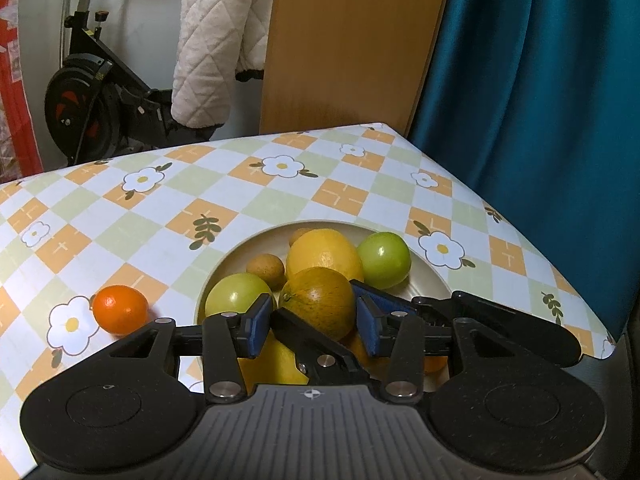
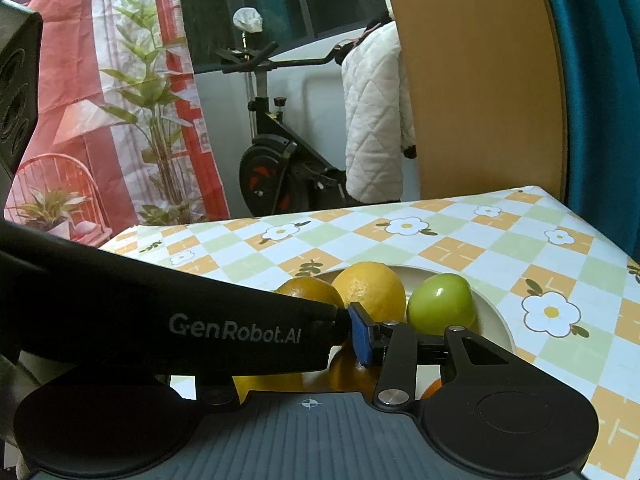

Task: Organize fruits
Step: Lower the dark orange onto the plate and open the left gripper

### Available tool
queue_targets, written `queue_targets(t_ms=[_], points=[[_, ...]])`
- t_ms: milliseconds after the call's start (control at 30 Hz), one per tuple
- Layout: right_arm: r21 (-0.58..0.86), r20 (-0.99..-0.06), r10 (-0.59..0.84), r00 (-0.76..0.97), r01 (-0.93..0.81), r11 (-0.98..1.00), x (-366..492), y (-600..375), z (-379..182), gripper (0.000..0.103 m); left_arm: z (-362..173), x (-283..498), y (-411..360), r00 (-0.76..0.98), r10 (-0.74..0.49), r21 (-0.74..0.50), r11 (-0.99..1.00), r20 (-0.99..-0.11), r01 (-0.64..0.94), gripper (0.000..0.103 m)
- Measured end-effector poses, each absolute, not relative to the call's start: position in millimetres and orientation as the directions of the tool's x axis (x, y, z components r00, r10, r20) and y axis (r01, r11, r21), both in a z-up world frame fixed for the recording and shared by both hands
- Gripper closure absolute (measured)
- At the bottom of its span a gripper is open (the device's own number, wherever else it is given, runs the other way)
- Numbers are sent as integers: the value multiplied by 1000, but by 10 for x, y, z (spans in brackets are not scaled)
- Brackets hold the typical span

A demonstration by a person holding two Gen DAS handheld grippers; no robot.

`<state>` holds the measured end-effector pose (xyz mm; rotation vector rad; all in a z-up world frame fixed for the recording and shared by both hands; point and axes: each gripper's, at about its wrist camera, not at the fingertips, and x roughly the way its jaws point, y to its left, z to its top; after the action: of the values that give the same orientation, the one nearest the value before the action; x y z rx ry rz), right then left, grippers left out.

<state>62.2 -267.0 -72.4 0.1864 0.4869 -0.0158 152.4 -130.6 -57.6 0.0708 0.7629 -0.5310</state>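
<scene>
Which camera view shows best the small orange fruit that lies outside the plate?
The left wrist view: the small orange fruit lies in full sight on the tablecloth, left of the plate. In the right wrist view it cannot be seen; the other hand-held gripper's black body covers that side.

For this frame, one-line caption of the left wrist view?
Left gripper over a bowl of fruit; one orange sits outside on the table.

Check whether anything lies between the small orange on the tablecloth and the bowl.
Nothing visible does: only bare tablecloth separates the small orange from the bowl rim. Just inside that rim sits a green fruit, so space there looks tight.
</scene>
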Motion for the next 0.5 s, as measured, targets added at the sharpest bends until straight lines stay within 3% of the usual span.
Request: queue_targets(t_ms=[200, 300, 500], points=[[168, -471, 20, 882, 68, 983, 607, -2659, -712, 60, -577, 1512, -1305, 597, -432, -127, 866, -676, 483, 53], [165, -474, 9, 880, 79, 983, 595, -2666, -706, 56, -574, 1507, -1299, 600, -427, -125, 869, -676, 478, 46], [158, -481, -8, 877, 96, 983, 570, -2666, -692, 52, -549, 1470, -1270, 598, -439, -136, 865, -671, 483, 45]])
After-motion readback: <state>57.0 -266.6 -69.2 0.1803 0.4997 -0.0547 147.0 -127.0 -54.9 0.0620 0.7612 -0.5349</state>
